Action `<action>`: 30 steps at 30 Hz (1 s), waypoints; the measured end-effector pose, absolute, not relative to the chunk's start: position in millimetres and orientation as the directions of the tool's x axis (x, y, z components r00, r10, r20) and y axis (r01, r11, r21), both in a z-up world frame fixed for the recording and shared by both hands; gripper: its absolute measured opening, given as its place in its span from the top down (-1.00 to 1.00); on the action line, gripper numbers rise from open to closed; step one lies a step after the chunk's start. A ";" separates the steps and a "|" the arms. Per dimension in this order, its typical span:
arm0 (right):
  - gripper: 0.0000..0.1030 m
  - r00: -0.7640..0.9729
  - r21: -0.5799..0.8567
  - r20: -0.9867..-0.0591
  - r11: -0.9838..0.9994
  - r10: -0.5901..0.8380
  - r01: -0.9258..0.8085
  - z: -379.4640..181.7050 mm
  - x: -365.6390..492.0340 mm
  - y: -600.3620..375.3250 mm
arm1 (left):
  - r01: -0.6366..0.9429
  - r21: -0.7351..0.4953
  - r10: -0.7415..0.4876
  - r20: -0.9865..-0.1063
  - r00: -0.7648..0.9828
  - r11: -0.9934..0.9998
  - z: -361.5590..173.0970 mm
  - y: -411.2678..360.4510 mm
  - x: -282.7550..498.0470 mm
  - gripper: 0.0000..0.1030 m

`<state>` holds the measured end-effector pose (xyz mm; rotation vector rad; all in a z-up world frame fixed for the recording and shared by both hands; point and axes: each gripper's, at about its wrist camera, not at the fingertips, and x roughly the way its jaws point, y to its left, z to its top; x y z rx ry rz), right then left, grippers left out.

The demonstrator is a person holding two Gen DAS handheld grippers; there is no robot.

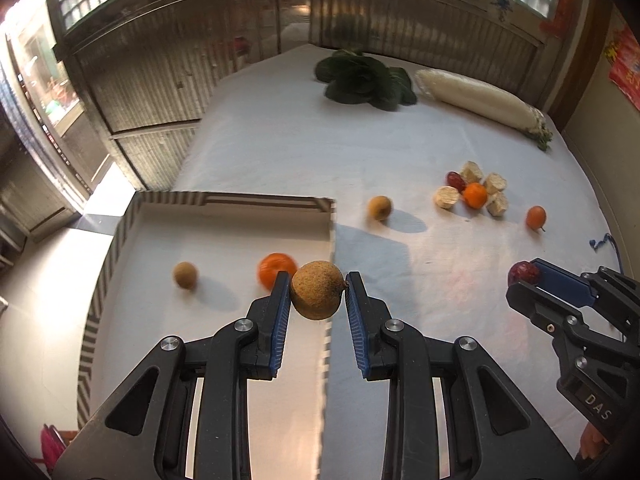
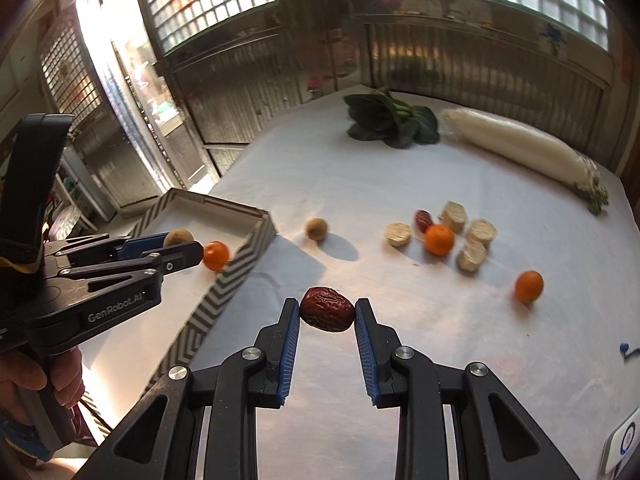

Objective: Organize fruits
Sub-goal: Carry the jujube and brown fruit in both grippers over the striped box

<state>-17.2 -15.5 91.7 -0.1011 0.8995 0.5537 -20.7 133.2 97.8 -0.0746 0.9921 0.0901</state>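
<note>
A bunch of dark leafy greens lies at the far end of the white-covered bench, just beside a long white radish with a green leafy tip. Nearer, 4 pale cut chunks sit clustered together — beyond the bench, glass-block windows and corrugated metal panels.

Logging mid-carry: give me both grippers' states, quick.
Left gripper: shut on the brown fruit.
Right gripper: shut on the red date.
</note>
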 end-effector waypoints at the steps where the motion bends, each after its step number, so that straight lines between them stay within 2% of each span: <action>1: 0.47 0.491 0.141 -0.765 0.852 0.417 -0.503 92.3 -17.4 -12.5 | -0.120 -0.019 0.049 -0.838 0.544 0.993 98.3 137.8 -22.9 0.48; 30: 0.47 0.348 0.146 -0.787 0.702 0.509 -0.697 84.1 -22.8 97.2 | -0.331 0.005 0.172 -0.862 0.477 0.943 76.8 228.1 -59.8 0.48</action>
